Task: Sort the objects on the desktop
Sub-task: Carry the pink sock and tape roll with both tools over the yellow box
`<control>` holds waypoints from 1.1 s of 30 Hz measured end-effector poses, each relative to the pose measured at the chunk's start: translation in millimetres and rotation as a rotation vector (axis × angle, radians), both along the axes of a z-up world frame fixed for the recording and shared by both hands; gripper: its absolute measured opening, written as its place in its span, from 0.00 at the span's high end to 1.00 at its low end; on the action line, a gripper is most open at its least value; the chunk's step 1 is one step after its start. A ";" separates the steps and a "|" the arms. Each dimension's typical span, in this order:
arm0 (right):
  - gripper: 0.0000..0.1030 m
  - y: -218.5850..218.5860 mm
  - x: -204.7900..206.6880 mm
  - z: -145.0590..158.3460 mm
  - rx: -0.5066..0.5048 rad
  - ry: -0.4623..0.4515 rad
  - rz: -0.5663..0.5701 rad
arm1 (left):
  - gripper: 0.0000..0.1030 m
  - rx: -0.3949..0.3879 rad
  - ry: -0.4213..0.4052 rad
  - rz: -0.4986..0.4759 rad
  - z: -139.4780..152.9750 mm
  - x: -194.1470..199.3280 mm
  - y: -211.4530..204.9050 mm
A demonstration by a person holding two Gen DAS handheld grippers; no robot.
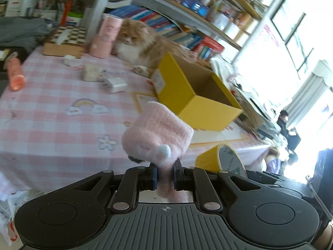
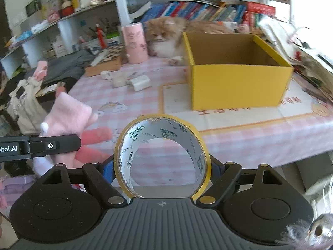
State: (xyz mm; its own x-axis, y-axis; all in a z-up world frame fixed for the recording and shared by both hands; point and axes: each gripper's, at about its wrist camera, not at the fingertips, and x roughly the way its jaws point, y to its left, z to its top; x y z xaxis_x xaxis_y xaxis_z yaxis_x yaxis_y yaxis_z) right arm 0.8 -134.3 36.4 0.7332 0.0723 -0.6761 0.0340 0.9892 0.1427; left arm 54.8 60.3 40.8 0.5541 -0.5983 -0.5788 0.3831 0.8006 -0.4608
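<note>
The left tool (image 1: 164,171) was clamped tight on a fluffy pink sock (image 1: 157,133), carried above the pink-checked worktop (image 1: 52,125). The right tool (image 2: 163,167) stood wide, its pads pressed on a yellow tape roll (image 2: 163,156); the roll's grey inner print was too small to read. On the left tool's side only "bot.AI" showed, the start cut off. The yellow box (image 2: 239,87) sat open ahead, a cat (image 2: 164,37) partly hidden behind it. Book spines blurred.

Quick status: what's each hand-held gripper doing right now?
Left hand-held gripper: shut on pink fuzzy sock.
Right hand-held gripper: closed on yellow tape roll.
</note>
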 end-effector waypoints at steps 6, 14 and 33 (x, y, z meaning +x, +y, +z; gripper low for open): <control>0.22 -16.3 -18.1 -3.0 0.001 0.014 -0.075 | 0.88 0.009 -0.005 -0.080 -1.0 -0.8 -21.8; 0.22 -35.5 -27.6 -4.5 0.026 0.021 -0.144 | 0.88 0.046 -0.014 -0.146 -1.2 4.4 -44.6; 0.22 -85.1 -8.3 -3.2 0.027 0.027 -0.221 | 0.88 0.069 -0.052 -0.241 2.2 31.2 -102.8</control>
State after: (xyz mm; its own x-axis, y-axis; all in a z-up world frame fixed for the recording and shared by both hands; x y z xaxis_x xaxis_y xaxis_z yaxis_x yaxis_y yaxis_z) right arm -7.5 -219.5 33.2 0.7148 -0.0700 -0.6958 0.2542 0.9529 0.1652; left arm 86.0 -42.6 43.0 0.4301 -0.6766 -0.5976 0.5884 0.7122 -0.3829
